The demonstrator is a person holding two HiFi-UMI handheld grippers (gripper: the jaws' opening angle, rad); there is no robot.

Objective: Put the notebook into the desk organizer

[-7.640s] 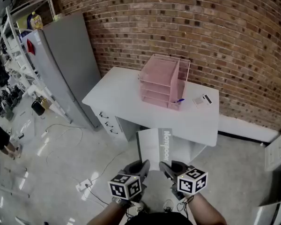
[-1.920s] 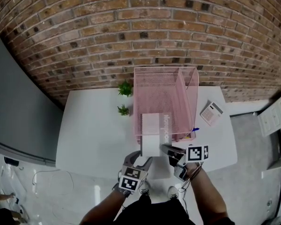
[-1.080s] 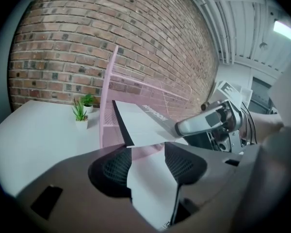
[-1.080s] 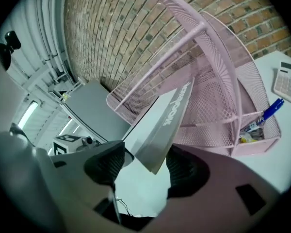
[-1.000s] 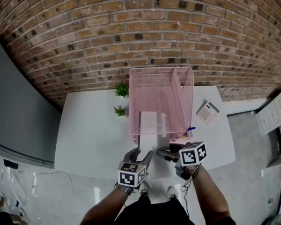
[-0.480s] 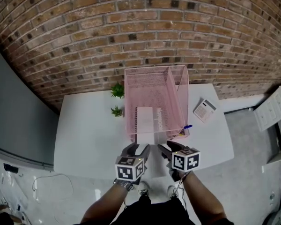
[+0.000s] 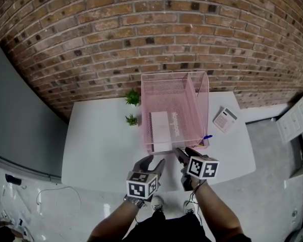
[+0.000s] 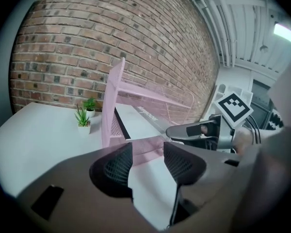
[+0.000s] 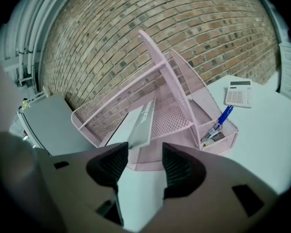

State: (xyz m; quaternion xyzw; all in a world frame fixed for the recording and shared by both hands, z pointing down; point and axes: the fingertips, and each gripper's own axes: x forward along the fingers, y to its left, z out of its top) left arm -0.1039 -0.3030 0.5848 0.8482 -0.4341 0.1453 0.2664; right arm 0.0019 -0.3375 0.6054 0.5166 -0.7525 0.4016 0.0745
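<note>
Grey notebook [image 7: 160, 126] lying in the top tray of a pink mesh desk organizer [image 7: 202, 102] on a white desk [image 7: 101, 145].
The left gripper [image 7: 152, 162] and right gripper [image 7: 186, 153] hover at the desk's near edge, each with jaws spread and nothing between them.

Lower centre: left gripper [image 7: 152, 161] & right gripper [image 7: 185, 153], grey shells, black ribbed pads [image 8: 119, 166], b/w marker cubes [image 7: 141, 189]; dark top [image 7: 166, 231].
</note>
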